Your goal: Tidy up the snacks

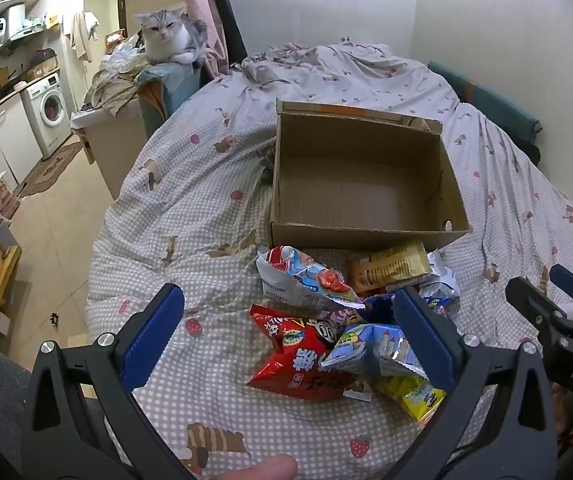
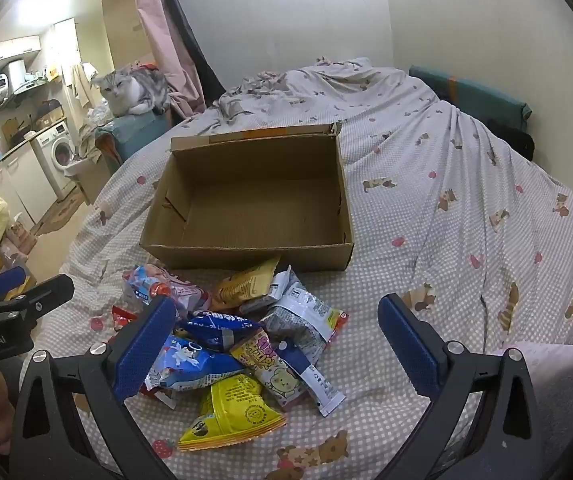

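Observation:
A pile of snack packets lies on the bed in front of an empty open cardboard box (image 1: 366,196) (image 2: 254,196). The pile holds a red bag (image 1: 298,356), a white and red bag (image 1: 306,276), a light blue bag (image 1: 370,350) (image 2: 190,364), a gold packet (image 1: 390,266) (image 2: 246,282), a yellow packet (image 2: 234,412) and a grey and white packet (image 2: 302,320). My left gripper (image 1: 290,340) is open and empty just above the pile's near left. My right gripper (image 2: 278,340) is open and empty above the pile's near side. Each gripper shows at the edge of the other's view.
The bed has a checked cover (image 1: 190,208) with rumpled folds at the back. A cat (image 1: 170,36) (image 2: 130,88) sits on a pile beyond the bed's far left. The floor (image 1: 58,240) and a washing machine (image 1: 50,108) lie to the left. A wall runs behind the bed.

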Motion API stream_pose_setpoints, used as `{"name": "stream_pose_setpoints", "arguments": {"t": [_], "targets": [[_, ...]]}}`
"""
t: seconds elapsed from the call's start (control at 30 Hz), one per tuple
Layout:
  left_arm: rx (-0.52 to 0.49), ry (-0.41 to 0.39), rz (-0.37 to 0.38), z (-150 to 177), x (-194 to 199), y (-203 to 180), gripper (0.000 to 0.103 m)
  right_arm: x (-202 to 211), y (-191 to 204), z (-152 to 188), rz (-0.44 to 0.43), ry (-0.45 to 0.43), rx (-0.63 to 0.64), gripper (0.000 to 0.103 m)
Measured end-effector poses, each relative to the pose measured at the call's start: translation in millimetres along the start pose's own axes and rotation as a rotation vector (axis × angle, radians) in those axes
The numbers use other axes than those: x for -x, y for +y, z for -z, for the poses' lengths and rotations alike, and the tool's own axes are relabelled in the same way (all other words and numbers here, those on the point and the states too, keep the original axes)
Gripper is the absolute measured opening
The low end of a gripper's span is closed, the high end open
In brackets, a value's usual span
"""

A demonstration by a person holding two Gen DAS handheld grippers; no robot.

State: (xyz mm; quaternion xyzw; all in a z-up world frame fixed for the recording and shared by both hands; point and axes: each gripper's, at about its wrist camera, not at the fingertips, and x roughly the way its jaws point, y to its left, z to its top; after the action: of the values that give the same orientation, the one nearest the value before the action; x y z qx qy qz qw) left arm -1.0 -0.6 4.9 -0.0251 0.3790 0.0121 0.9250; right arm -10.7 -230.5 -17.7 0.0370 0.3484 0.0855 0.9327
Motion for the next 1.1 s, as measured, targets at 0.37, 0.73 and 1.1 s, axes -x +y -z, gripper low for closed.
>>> {"name": "stream_pose_setpoints", "arguments": {"t": [0.37,0.73,1.1], "targets": [[0.000,0.004,-0.004,1.4,-4.2,1.7,0.103,0.0,-1.9,-3.5,0.005,0.000,0.003,0.103],[-0.004,0.003,0.005,1.1,-9.5,-2.7,0.103,0.9,-2.6,-1.0,0.008,-0.005,0.001,0.103],[0.010,-0.001,0.001,1.4,-10.6,-1.6,0.103,0.5,-4.4,-1.6,0.013,-0.003,-0.002,0.103]]}}
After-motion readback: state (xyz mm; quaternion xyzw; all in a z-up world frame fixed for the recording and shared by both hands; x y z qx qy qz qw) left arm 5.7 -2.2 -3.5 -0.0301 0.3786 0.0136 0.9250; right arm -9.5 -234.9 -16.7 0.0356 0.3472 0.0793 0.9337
